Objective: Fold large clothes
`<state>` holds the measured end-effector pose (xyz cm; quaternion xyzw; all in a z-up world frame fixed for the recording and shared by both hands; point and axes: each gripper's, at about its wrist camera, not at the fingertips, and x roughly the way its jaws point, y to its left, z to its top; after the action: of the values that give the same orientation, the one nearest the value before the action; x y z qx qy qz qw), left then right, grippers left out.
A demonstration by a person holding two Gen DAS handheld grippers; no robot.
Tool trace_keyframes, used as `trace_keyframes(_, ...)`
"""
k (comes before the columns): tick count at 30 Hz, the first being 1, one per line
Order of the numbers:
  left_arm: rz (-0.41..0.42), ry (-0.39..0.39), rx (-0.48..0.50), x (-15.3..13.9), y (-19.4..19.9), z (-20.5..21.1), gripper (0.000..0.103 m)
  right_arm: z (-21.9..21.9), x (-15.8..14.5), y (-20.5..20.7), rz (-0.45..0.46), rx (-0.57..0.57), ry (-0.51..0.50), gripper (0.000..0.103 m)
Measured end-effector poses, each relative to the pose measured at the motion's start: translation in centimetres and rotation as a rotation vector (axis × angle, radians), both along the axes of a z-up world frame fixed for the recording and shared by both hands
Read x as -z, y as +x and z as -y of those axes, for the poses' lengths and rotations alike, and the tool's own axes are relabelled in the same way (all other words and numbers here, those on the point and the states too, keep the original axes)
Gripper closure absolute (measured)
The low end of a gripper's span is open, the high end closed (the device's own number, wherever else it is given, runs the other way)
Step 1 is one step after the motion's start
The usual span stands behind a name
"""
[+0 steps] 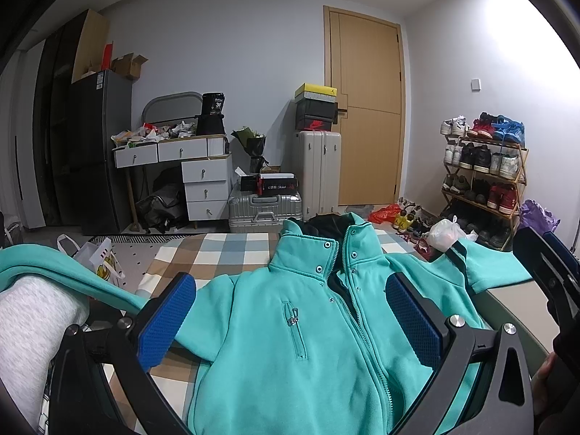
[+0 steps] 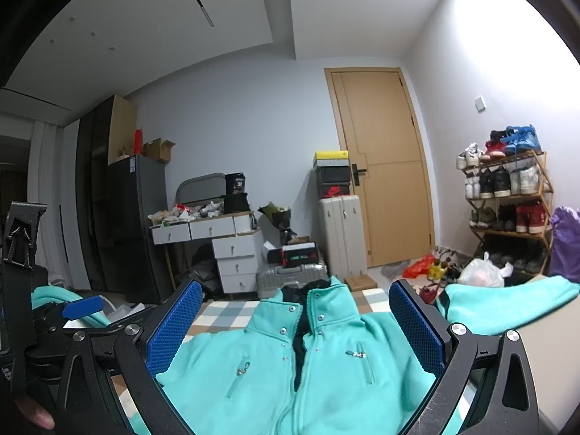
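A large teal fleece jacket (image 1: 290,326) with a zip front, snap collar and black lining lies face up on a checked cloth (image 1: 232,250). Its collar points away from me. One sleeve (image 1: 496,264) spreads to the right, the other (image 1: 54,264) to the left over a grey-clad leg. My left gripper (image 1: 290,319) is open and empty above the jacket's chest. My right gripper (image 2: 295,326) is open and empty above the chest too, with the jacket (image 2: 290,362) below it. The left gripper also shows at the left of the right wrist view (image 2: 81,308).
A beige surface (image 1: 522,311) borders the cloth on the right. Beyond it stand a shoe rack (image 1: 485,177), suitcases (image 1: 264,206), a white drawer desk (image 1: 206,174), a dark fridge (image 1: 98,152) and a wooden door (image 1: 369,108). Bags (image 1: 98,257) lie on the floor.
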<state>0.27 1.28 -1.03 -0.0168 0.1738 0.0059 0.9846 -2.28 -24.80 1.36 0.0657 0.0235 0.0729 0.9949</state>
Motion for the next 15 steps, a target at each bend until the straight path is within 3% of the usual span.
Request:
trace_keyframes(5, -0.018, 0.007, 0.002, 0.4, 0.4, 0.1, 0.001, 0.4, 0.3, 0.6, -0.025, 0.015, 0.012, 0.000)
trace_keyframes(8, -0.043, 0.012, 0.010, 0.7, 0.7, 0.4, 0.001, 1.8, 0.1, 1.6, -0.085, 0.033, 0.042, 0.000)
trace_keyframes(12, -0.078, 0.023, 0.041, 1.2, 0.7, 1.3, 0.001, 6.1, 0.1, 3.4, -0.184, 0.046, 0.071, 0.000)
trace_keyframes(15, -0.086, 0.047, 0.055, 1.3, 0.7, 2.0, 0.001, 12.2, 0.4, 4.9, -0.284, 0.118, 0.062, 0.000)
